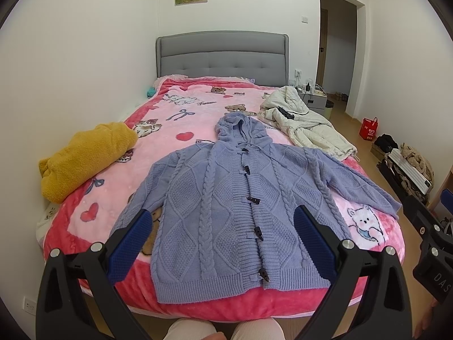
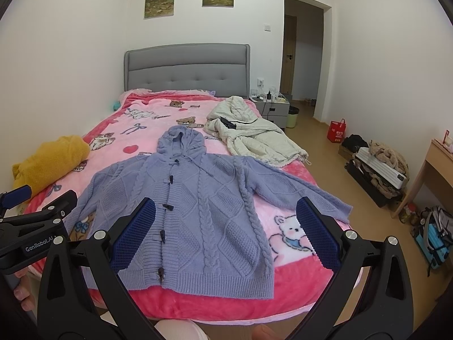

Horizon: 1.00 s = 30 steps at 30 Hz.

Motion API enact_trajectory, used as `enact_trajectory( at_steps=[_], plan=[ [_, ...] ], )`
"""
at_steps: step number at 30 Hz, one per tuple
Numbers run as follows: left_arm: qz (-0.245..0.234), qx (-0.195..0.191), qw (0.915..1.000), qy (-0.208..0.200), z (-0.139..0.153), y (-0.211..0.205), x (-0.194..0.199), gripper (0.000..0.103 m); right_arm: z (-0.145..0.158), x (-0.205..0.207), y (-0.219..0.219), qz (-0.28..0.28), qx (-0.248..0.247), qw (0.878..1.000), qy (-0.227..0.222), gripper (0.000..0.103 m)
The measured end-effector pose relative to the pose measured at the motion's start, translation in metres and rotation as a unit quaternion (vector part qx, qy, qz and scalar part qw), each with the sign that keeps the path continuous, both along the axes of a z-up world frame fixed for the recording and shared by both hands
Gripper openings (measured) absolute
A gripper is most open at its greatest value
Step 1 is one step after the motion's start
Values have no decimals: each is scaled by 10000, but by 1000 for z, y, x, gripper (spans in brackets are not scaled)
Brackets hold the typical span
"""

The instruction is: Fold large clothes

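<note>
A lavender cable-knit hooded cardigan (image 1: pixel 223 198) with dark toggle buttons lies flat, front up, on the pink bed blanket (image 1: pixel 175 119); its hem is at the foot edge and its sleeves are spread out. It also shows in the right wrist view (image 2: pixel 203 204). My left gripper (image 1: pixel 223 226) is open and empty, held above the cardigan's lower body. My right gripper (image 2: pixel 226 218) is open and empty, above the cardigan's right side. The right gripper's body shows at the right edge of the left wrist view (image 1: pixel 433 243); the left gripper's body shows at the left edge of the right wrist view (image 2: pixel 31 226).
A folded mustard-yellow garment (image 1: pixel 85 155) lies at the bed's left edge. A cream quilted coat (image 1: pixel 305 124) lies crumpled at the far right. A grey headboard (image 1: pixel 222 56) stands behind. A nightstand (image 2: pixel 271 107), red bag (image 2: pixel 337 133) and clutter (image 2: pixel 379 170) stand on the floor to the right.
</note>
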State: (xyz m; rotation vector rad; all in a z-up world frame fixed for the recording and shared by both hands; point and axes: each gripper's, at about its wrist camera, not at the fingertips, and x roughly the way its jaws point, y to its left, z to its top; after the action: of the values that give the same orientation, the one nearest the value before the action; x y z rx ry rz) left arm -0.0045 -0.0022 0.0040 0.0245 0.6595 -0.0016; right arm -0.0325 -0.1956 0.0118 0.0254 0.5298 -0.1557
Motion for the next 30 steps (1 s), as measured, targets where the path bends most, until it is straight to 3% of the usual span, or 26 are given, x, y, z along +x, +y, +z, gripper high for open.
enact_trajectory(
  at_steps=[17, 23, 28, 30],
  plan=[
    [151, -176, 9997, -18, 1, 11, 4, 98, 11, -2, 8, 85, -16, 9999, -74, 96],
    [455, -894, 9949, 54, -17, 48, 12, 98, 15, 7, 19, 293, 151, 9992, -210, 96],
    [908, -727, 9932, -91, -40, 89, 28, 98, 9, 29, 46, 555, 198, 9981, -166, 95],
    [1176, -896, 9888, -194, -63, 120, 36, 98, 3, 40, 62, 688, 146, 9975, -120, 96]
  ],
)
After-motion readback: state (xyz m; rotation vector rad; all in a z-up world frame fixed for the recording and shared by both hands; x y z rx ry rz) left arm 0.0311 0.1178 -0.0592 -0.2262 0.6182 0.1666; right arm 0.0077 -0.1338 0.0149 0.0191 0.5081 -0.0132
